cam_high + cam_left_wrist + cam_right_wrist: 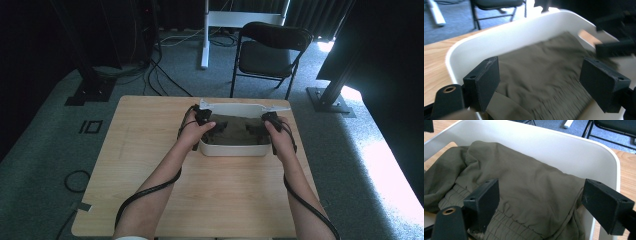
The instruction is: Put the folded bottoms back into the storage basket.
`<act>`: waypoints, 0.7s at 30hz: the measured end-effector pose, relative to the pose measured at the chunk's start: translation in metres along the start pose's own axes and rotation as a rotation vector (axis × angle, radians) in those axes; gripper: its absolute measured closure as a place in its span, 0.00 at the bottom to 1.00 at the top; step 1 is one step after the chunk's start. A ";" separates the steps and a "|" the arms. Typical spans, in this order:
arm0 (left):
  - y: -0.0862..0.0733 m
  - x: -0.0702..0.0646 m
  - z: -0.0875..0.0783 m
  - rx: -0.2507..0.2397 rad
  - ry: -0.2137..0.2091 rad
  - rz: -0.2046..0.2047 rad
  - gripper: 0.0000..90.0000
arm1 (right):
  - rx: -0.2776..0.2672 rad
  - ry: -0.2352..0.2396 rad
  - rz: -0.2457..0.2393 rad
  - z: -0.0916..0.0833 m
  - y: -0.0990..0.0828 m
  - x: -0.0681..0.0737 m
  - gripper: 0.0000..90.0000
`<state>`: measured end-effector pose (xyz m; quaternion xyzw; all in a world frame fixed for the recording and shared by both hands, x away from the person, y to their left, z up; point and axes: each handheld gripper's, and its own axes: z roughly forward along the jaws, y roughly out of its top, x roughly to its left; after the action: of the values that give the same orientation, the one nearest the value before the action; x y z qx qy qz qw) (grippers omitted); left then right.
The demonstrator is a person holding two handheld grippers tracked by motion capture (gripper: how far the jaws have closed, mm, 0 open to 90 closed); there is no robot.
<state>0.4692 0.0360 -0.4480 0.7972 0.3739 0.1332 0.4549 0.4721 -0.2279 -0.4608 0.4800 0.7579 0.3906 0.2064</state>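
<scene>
Wooden table (150, 150), far edge: olive garment (524, 185) lies in white tub (235, 149); left gripper (539, 80) and right gripper (541, 202) both spread above it—lift straight, avoid snagging cloth.

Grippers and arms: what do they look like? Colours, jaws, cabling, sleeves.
Both handheld units are black. The left gripper and right gripper each have two blocky matte jaw pads with small screw holes, plus a brass-ringed hole low on the mount. A black cable trails beside each forearm. Forearms are bare, no sleeves.

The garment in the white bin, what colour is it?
Olive green, plain; the garment shows best in the right gripper view, lying in the white bin.
</scene>
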 end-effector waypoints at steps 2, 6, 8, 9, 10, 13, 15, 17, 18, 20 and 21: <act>0.000 -0.003 -0.002 -0.006 -0.001 -0.008 0.20 | -0.012 -0.004 0.006 -0.002 -0.001 0.001 0.16; -0.001 -0.007 -0.007 -0.025 0.004 -0.006 0.20 | -0.014 -0.005 -0.001 -0.005 -0.003 0.002 0.16; -0.004 -0.007 -0.011 -0.025 0.007 -0.003 0.20 | -0.017 0.001 -0.009 -0.009 -0.005 0.003 0.16; -0.005 -0.007 -0.013 -0.027 0.001 -0.012 0.20 | -0.019 0.002 -0.010 -0.010 -0.006 0.003 0.16; -0.006 -0.006 -0.014 -0.029 -0.004 -0.014 0.20 | -0.024 0.005 -0.009 -0.012 -0.007 0.003 0.16; -0.009 -0.007 -0.019 -0.039 -0.003 0.002 0.20 | -0.038 0.012 -0.009 -0.016 -0.009 0.003 0.16; -0.012 -0.007 -0.022 -0.041 -0.012 0.017 0.20 | -0.039 0.016 -0.014 -0.019 -0.010 0.003 0.16; -0.014 -0.009 -0.024 -0.048 -0.010 0.018 0.20 | -0.043 0.020 -0.021 -0.022 -0.012 0.005 0.16; -0.015 -0.009 -0.025 -0.046 -0.015 0.029 0.20 | -0.044 0.023 -0.024 -0.023 -0.012 0.005 0.15; -0.016 -0.011 -0.027 -0.048 -0.020 0.031 0.20 | -0.048 0.026 -0.036 -0.026 -0.013 0.007 0.15; -0.017 -0.013 -0.028 -0.053 -0.026 0.033 0.20 | -0.052 0.029 -0.039 -0.027 -0.014 0.008 0.15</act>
<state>0.4367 0.0498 -0.4453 0.7926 0.3512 0.1403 0.4784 0.4421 -0.2350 -0.4547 0.4538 0.7597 0.4130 0.2152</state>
